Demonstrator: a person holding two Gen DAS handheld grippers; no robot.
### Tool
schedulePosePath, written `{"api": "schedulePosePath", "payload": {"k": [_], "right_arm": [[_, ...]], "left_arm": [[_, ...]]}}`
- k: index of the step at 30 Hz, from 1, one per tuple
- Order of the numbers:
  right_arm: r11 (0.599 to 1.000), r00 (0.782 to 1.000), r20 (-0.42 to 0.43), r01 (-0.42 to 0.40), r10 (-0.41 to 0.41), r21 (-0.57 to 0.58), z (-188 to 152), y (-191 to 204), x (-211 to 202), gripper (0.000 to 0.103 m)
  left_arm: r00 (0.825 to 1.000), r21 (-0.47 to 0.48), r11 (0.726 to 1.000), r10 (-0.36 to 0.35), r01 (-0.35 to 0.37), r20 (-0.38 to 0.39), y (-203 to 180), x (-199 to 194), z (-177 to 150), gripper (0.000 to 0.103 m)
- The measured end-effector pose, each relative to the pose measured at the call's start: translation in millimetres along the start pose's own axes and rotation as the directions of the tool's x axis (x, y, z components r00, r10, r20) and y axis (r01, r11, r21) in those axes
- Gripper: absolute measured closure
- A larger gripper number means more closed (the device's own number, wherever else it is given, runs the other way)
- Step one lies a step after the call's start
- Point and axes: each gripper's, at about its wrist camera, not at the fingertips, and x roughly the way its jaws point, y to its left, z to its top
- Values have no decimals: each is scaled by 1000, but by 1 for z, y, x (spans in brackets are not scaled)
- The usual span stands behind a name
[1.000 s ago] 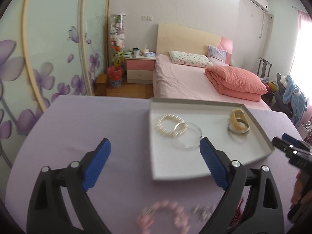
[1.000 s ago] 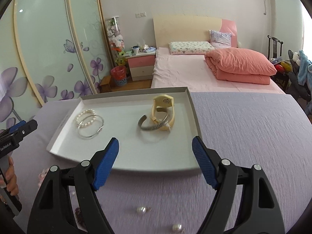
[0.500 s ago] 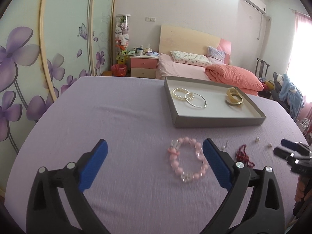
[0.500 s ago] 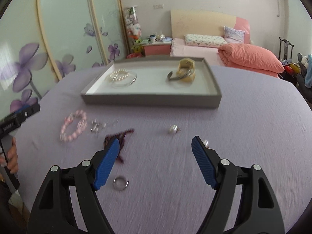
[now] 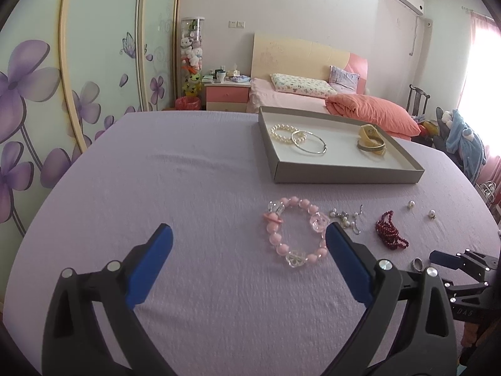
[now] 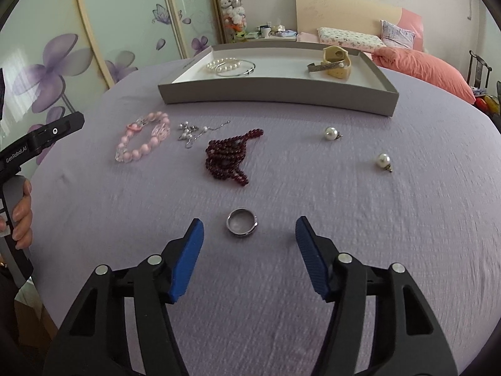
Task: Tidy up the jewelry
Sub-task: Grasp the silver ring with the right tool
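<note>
Light: soft, even daylight fills the room, bright enough to read every surface.
Source: a window (image 5: 488, 62) at the far right, blown out to white in the left wrist view.
Glare: small ceiling-lamp reflections on the glossy wardrobe doors (image 6: 131, 15); pale wash over the upper wall.
Shadows: faint, short ones hugging the tray (image 6: 275, 95) and the ring (image 6: 241, 222).
Blur: slight smear on the cloth in the right wrist view; left wrist view crisp.
Distortion: strong fisheye bowing, dark corners.
</note>
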Motion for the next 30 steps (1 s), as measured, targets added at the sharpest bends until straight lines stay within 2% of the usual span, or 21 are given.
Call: {"api": "schedulePosePath", "payload": {"k": [6,12,18,19,26,30], "right_arm": [[999,1000,1,31,-31,-16,1,7,0,49],[996,997,-2,76,-76,-49,1,16,2,63],[995,997,0,80,-80,-54,2,20,3,75],[996,997,1,77,-77,-53,2,20,3,80],[998,998,2,65,-65,-13,3,9,0,81],[997,998,3,70,-70,7,5,1,0,81]], "left_arm": [[1000,-1,1000,3,-3,-10,2,3,-2,5],[1000,-4,1000,13,-13,-21,1,9,-1,5],[999,-4,1000,23,-23,-38,0,13,-1,5],[999,-2,1000,21,-21,-41,0,13,-1,5],[996,34,999,-2,5,-88,-15,25,-2,5],[992,54,998,15,-9,-122,-25,39,-1,5]]}}
